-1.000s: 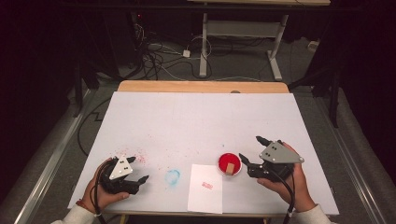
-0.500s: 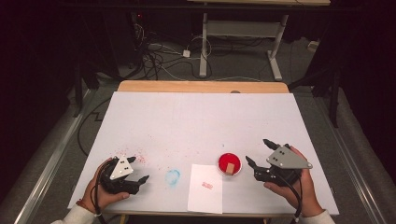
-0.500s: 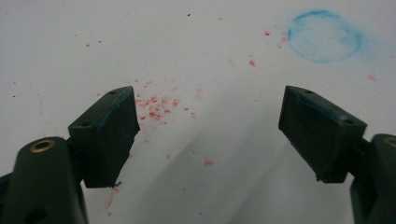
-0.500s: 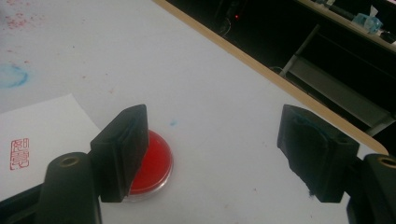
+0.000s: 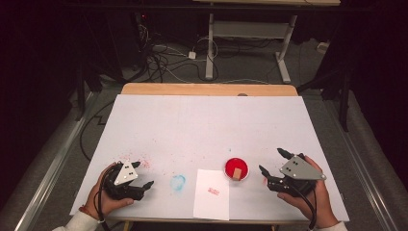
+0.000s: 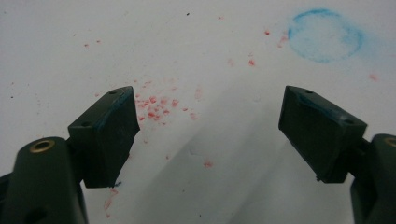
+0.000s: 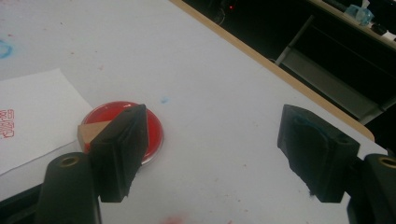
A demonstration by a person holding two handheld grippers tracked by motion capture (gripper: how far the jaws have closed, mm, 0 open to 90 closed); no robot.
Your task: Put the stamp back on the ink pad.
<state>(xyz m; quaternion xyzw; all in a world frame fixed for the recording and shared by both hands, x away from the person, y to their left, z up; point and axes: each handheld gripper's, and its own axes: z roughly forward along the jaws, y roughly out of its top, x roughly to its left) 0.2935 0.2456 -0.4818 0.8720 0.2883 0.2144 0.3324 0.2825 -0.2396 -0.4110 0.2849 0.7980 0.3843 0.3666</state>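
**A:** Where does the wooden stamp [image 5: 237, 173] sit relative to the two grippers?

**B:** In the high view it lies in the red ink pad [image 5: 231, 165], low and right of centre in the frame, just right of the white paper [image 5: 211, 204]. The right gripper [image 5: 273, 166] is the nearer one by far, and its jaws point left toward the pad with a strip of bare tabletop [image 5: 207, 120] between. The left gripper [image 5: 144, 174] rests near the lower left corner, well apart from the pad, with the paper and a blue ring mark [image 5: 178, 182] in between.

**B:** In the right gripper view the stamp [image 7: 91, 132] sits at the lower left, partly behind the left-hand jaw, not centred in the gap. So I'd judge the hand needs to swing toward that side before it could close on the block.

**A:** Its long axis?

**B:** Too little of the block shows to be sure; a slanted wooden face pokes out at the pad's near edge.

**A:** And the jaws?

**B:** Both pairs are spread wide and hold nothing. In the left gripper view the jaws of the left gripper [image 6: 210, 135] hang over red speckles [image 6: 156, 109] on the sheet, with the blue ring [image 6: 325, 35] at upper right. The right gripper [image 7: 212, 149] touches nothing that I can see.
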